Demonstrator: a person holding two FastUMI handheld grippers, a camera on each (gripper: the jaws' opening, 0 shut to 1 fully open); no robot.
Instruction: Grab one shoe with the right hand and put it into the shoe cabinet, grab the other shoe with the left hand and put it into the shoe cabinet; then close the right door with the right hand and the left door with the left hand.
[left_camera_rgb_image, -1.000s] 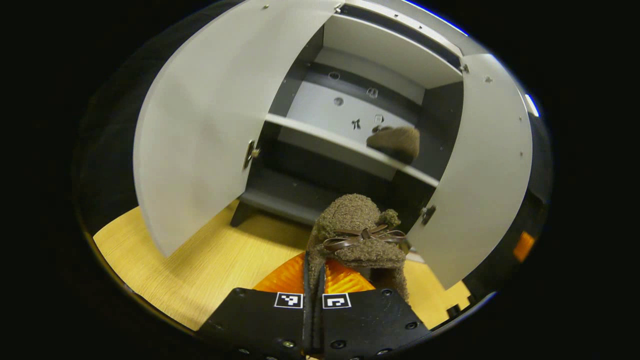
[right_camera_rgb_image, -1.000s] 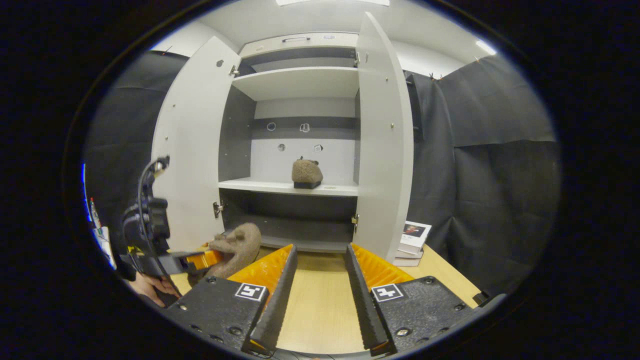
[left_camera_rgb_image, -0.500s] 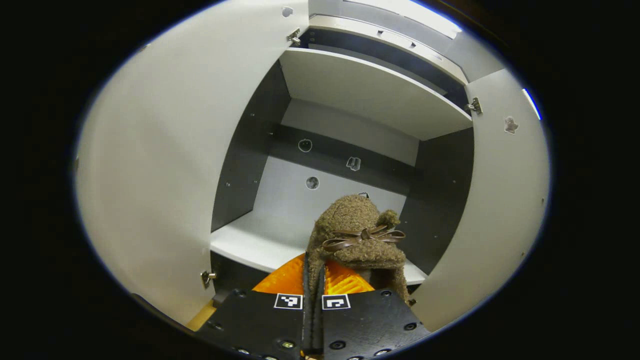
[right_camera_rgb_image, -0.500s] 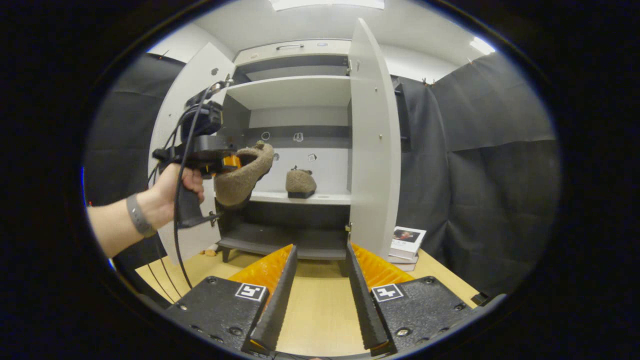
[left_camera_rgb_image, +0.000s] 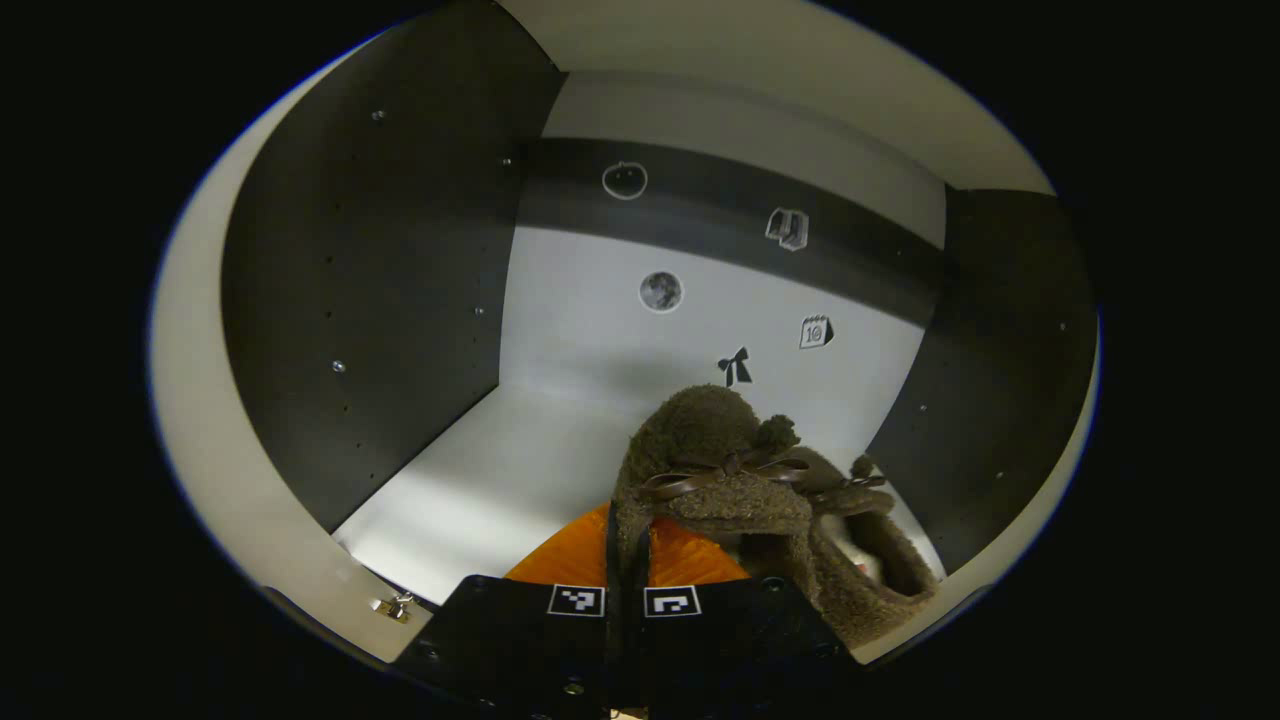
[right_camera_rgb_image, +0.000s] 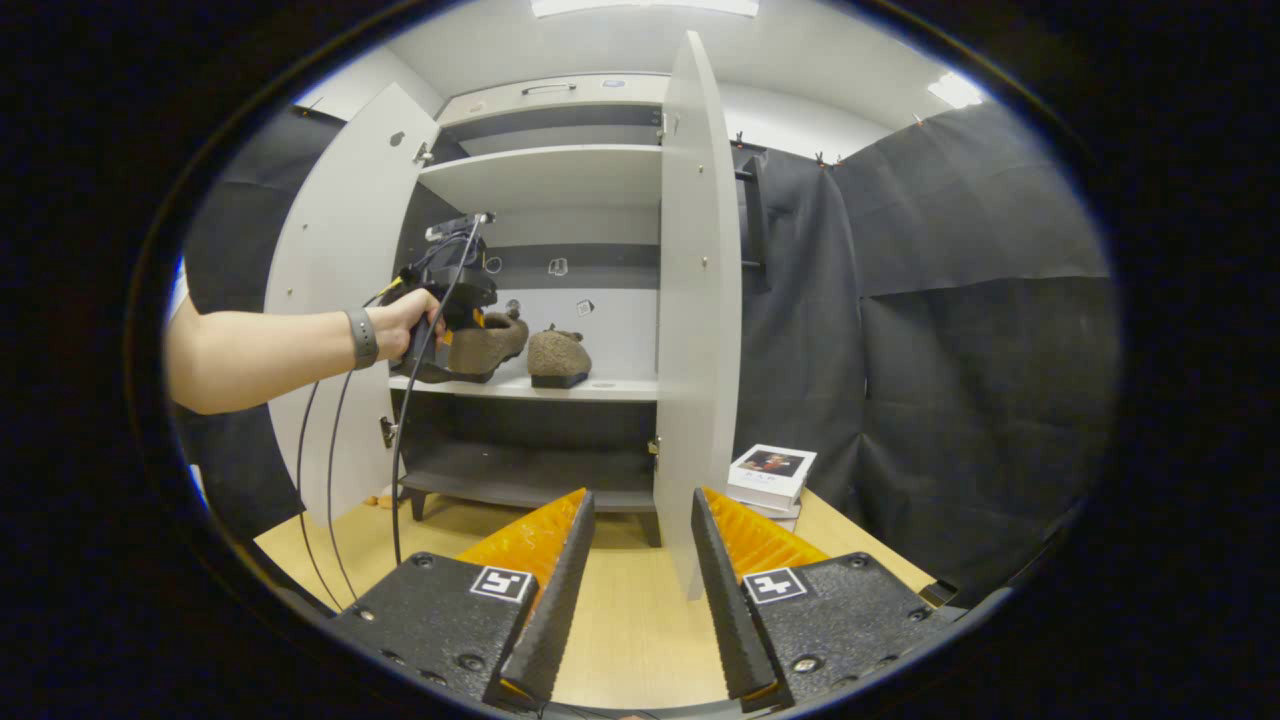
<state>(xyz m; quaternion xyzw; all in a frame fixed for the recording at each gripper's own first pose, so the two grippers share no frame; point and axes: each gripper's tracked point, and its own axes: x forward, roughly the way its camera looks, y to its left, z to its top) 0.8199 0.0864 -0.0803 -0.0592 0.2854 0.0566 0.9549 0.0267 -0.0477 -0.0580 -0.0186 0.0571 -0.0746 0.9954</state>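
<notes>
My left gripper (left_camera_rgb_image: 627, 540) is shut on the rim of a brown fuzzy shoe (left_camera_rgb_image: 710, 450) with a small bow, held inside the shoe cabinet just above its white middle shelf (left_camera_rgb_image: 480, 490). The other brown shoe (left_camera_rgb_image: 865, 545) sits on that shelf, close to the held one's right. In the right gripper view a hand holds the left gripper (right_camera_rgb_image: 455, 305) with its shoe (right_camera_rgb_image: 490, 345) at the shelf, beside the second shoe (right_camera_rgb_image: 558, 355). My right gripper (right_camera_rgb_image: 635, 600) hangs open over the wooden table (right_camera_rgb_image: 630, 640), well back from the cabinet, with nothing between its fingers.
Both cabinet doors stand open: the left door (right_camera_rgb_image: 330, 280) behind the person's forearm, the right door (right_camera_rgb_image: 700, 300) edge-on ahead of my right gripper. A small stack of books (right_camera_rgb_image: 770, 475) lies on the table right of the cabinet. Cables (right_camera_rgb_image: 330, 470) hang from the left gripper.
My left gripper has gone forward into the cabinet with the shoe, bringing it down to the middle shelf beside the other shoe. The right gripper has shifted slightly and stays open.
</notes>
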